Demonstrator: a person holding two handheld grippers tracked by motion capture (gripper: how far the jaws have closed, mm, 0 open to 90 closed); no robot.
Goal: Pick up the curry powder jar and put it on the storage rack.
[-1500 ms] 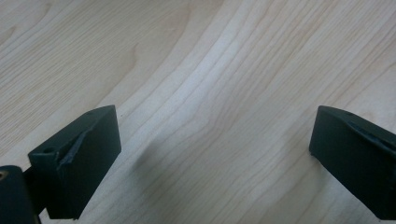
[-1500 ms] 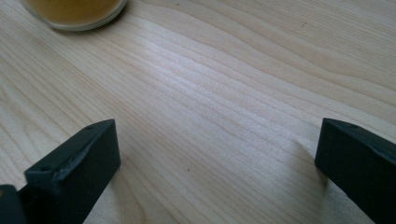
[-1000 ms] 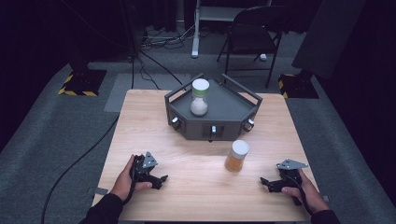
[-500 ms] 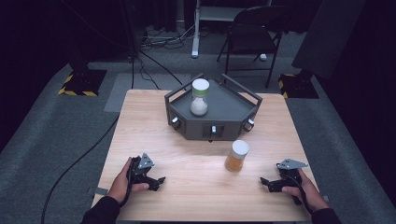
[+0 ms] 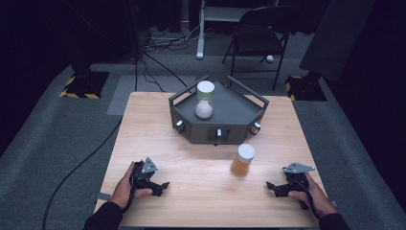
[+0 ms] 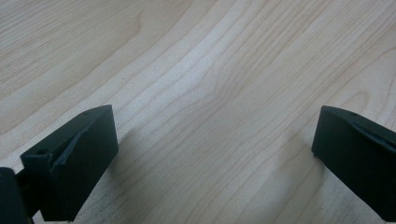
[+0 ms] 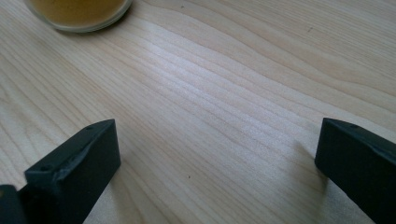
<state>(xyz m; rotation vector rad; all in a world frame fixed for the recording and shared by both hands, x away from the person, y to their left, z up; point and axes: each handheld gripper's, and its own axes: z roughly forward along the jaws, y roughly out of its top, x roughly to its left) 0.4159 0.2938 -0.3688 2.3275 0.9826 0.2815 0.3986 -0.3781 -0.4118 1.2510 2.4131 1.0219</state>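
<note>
High view: left gripper point(image 5: 162, 184) rests at 7 o'clock on the table point(image 5: 201, 201), right gripper point(image 5: 271, 186) at 5 o'clock; the orange-filled jar point(image 5: 242, 160) stands between, near centre. Left gripper view: jaws apart over bare wood. Right gripper view: jaws apart, jar base point(image 7: 79, 14) at 11 o'clock.

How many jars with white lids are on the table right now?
2. A jar of white powder stands on the dark tray at the far side; a jar of orange powder stands on the bare table just in front of the tray.
</note>
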